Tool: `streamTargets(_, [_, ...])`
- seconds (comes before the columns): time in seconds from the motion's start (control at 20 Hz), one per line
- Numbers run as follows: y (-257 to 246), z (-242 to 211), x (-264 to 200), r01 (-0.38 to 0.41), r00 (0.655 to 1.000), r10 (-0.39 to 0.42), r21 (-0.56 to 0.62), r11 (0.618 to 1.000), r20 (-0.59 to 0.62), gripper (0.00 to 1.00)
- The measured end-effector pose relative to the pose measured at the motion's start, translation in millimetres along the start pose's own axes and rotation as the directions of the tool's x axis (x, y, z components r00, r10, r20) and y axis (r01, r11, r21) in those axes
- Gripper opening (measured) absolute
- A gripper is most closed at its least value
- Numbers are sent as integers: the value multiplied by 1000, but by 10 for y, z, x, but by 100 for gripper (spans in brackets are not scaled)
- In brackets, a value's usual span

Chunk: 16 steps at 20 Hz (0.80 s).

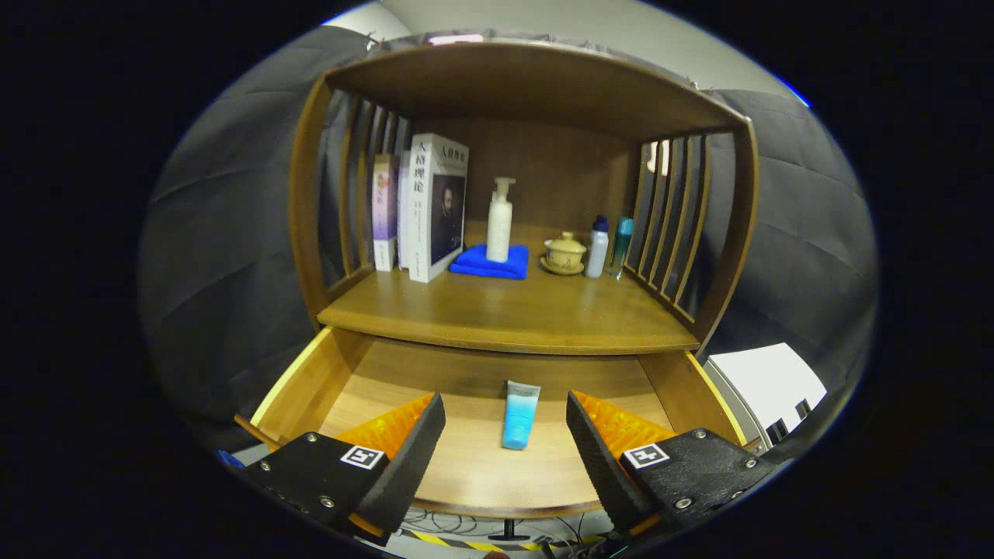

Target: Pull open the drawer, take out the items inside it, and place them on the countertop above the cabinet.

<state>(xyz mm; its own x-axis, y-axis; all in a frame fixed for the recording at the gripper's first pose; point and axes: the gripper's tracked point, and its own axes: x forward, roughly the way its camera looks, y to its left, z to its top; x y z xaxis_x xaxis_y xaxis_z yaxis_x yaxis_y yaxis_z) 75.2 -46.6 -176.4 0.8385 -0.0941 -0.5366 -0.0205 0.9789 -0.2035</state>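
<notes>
My gripper (505, 442) hangs over the front of the pulled-out drawer (311, 380) with its two fingers spread wide and nothing between the pads. The one item I can see inside is a blue squeeze tube (519, 415), lying flat on the drawer floor just ahead of the fingertips and roughly midway between them, apart from both. Its long axis runs front to back, in line with my fingers: the white cap end points toward the back of the drawer, under the countertop (505, 314), and the darker blue crimped end points toward me. Judged risks from this position: because the tube lies lengthwise between the fingers, closing across its width should seat it, but a soft tube may squash or squirt forward if the pads (415, 450) catch only the tapered near end. Descending too steeply could press the fingertips into the drawer floor before the pads reach the tube's sides. On lifting out, the front edge of the countertop overhangs the back of the drawer, so a straight vertical lift near the cap end could knock against it. The countertop already carries books (431, 206), a pump bottle (499, 221) standing on a blue cloth (474, 265), a lidded cup (564, 252) and two small bottles (607, 247); placement among them could tip one over, so the open front strip is the safer target.
</notes>
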Motion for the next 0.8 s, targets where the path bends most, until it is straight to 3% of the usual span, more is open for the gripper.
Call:
streamTargets(0.3, [-29, -229, 533, 22, 982, -12, 51, 998, -188, 95])
streamTargets(0.5, [-95, -513, 867, 36, 936, -31, 7, 999, -350, 95])
streamTargets(0.7, [-139, -779, 1045, 47, 892, -12, 67, 997, -452, 95])
streamTargets(0.8, [-203, -930, 1062, 61, 853, -16, 69, 996, -521, 95])
